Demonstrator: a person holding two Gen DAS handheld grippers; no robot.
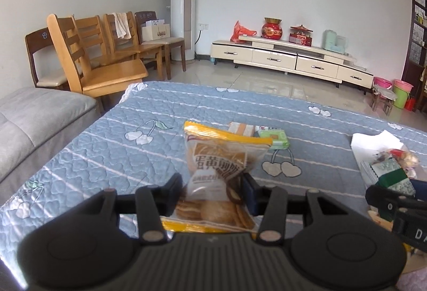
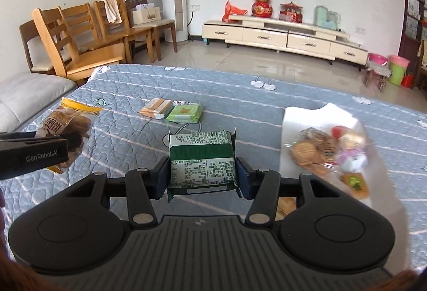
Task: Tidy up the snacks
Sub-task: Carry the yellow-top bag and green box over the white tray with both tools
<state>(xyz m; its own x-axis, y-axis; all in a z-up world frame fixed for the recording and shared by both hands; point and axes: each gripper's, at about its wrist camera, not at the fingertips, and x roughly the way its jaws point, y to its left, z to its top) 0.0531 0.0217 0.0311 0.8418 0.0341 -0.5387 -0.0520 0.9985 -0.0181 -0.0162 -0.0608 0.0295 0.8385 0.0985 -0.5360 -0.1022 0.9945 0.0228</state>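
Quilted blue desk (image 2: 213,82) fills mid-frame in both views. White tray (image 2: 307,117), right of frame, already carries several snacks. Left tool (image 1: 213,184), lower centre, grips a yellow-edged biscuit bag (image 1: 221,154) lifted off the desk. Right tool (image 2: 202,170), lower centre, is clamped on a green packet (image 2: 202,157), also raised. Two small packets (image 2: 173,109) lie beyond, mid-frame. Good practice, probably: carry each item over the tray and lower before release. Tray contents are blurred; its near end is cut off.
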